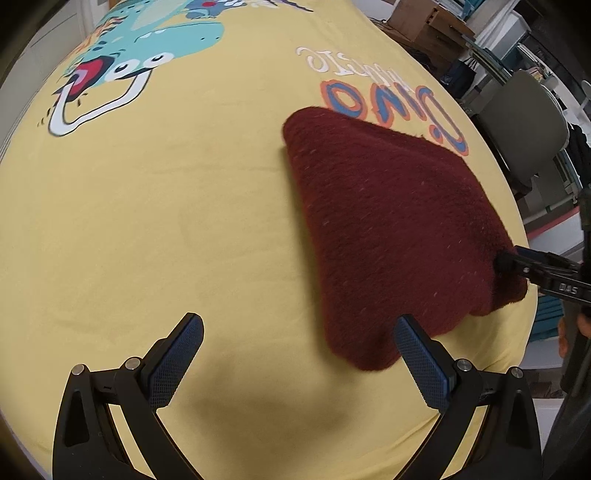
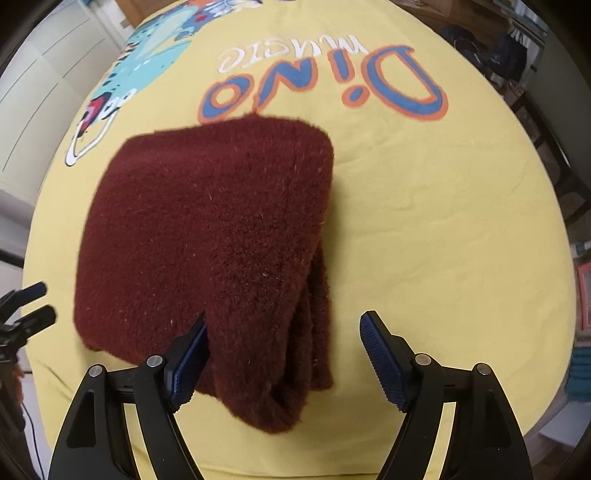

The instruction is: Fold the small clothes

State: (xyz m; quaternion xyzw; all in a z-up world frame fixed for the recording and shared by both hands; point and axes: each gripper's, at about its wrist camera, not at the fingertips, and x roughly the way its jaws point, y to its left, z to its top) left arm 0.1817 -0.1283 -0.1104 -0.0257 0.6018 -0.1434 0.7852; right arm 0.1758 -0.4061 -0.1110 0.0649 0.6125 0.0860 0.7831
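Your right gripper (image 2: 282,354) stands wide, straddling the maroon garment's (image 2: 207,236) folded edge, pads not clamping; left gripper (image 1: 299,354) wide, empty, parked beside it.

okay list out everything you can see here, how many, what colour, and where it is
Folded garment: one, dark red, fuzzy, lying on the sheet below the Dino lettering.
Sheet: one, yellow, cartoon dinosaur print, covering the whole surface.
Chair: one, grey-green, beyond the sheet's far right edge.
Cardboard boxes: brown, count unclear, background.
Left gripper: black, blue pads, open over bare sheet beside the garment.
Right gripper: black, blue pads, open, garment edge between the pads.
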